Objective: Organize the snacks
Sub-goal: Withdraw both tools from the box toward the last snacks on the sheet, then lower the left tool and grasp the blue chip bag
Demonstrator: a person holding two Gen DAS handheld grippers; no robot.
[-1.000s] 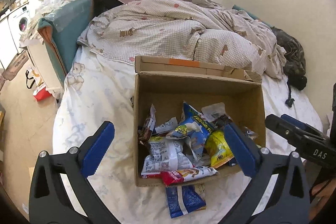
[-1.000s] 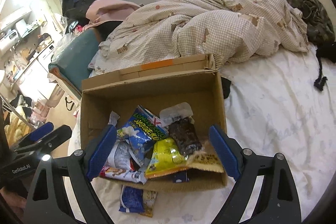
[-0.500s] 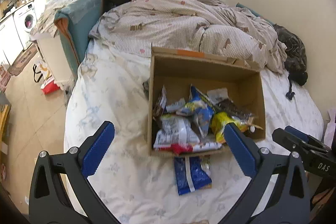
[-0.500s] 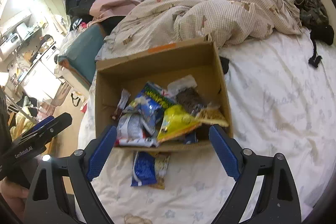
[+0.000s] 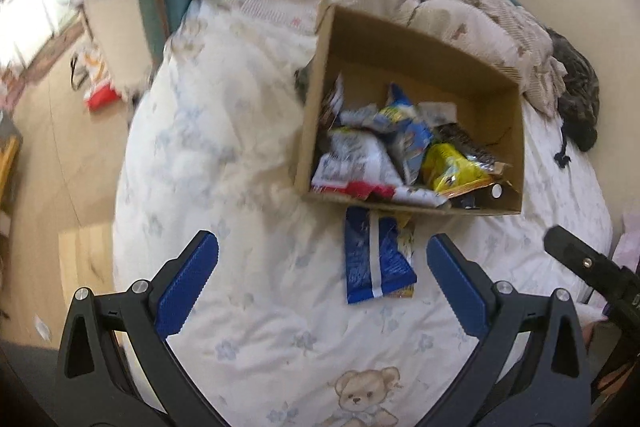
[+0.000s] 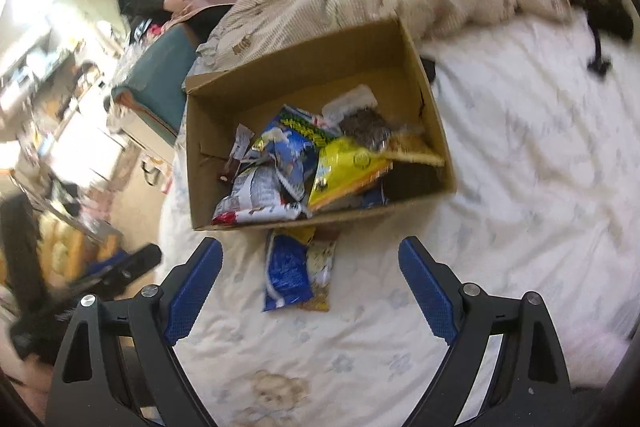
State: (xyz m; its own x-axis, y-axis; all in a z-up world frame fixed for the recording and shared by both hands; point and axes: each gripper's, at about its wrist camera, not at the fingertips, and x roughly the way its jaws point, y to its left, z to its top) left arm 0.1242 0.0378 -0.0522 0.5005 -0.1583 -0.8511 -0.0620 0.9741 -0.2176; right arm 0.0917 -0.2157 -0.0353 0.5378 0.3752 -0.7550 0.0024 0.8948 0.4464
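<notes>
- My left gripper (image 5: 322, 277) is spread wide and holds nothing; its blue pads stand apart over the bed sheet (image 5: 224, 155).
- My right gripper (image 6: 310, 285) is likewise spread wide and empty.
- The blue snack packet (image 5: 374, 261) lies flat on the sheet, just outside the near wall of the cardboard box (image 5: 416, 205), one end tucked against or under that wall.
- Its long axis runs from the box toward me, roughly along the line my fingers point, so either pair of pads would close across its narrow width.
- In the right wrist view the same packet (image 6: 290, 271) sits between the pads, a little left of centre; in the left wrist view it lies nearer the right-hand pad. I judge the right gripper better lined up.
- The remaining snacks (image 6: 304, 163) are heaped inside the box, a yellow bag (image 6: 348, 171) on top.
- The left wrist view alone shows the tip of my right gripper at its right edge, beside the bed.
- The right wrist view alone shows a second, paler packet (image 6: 320, 273) lying under or beside the blue one; which, I cannot tell.
</notes>
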